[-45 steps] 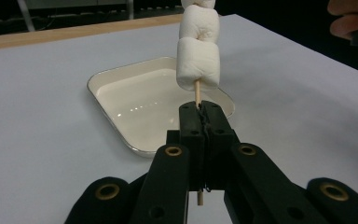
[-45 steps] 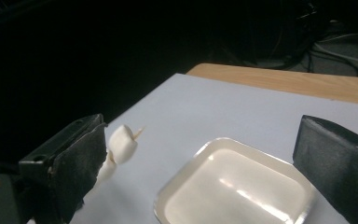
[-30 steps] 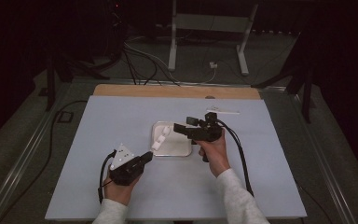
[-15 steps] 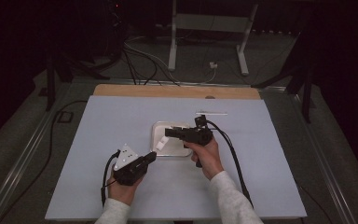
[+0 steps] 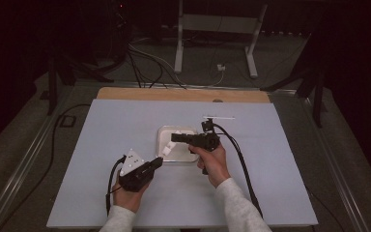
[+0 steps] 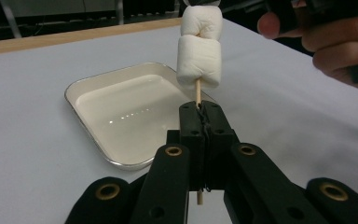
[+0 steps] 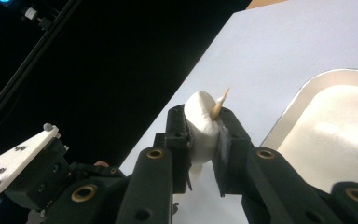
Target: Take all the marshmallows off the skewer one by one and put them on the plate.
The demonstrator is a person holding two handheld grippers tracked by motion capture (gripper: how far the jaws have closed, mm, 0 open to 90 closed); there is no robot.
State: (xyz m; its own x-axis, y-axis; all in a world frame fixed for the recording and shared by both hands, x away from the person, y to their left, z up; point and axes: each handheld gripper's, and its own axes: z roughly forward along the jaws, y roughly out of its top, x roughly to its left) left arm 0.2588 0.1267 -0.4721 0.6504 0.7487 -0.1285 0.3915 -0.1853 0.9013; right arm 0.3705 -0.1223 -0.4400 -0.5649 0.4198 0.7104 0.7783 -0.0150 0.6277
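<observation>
Dark floor, cables and a metal stand ring the pale blue-grey mat (image 5: 251,183) on my wooden table (image 5: 183,94). At its middle, a thin wooden skewer (image 6: 197,93) rises over the near rim of a shallow, glossy white tray (image 6: 121,121), threaded with two soft white marshmallows (image 6: 199,46). My left gripper (image 6: 200,116) has its black jaws clamped together on the skewer's lower end. My right gripper (image 7: 204,130) has just been closing — its pads squeeze the top marshmallow (image 7: 201,126), the pointed tip poking out beside it.
</observation>
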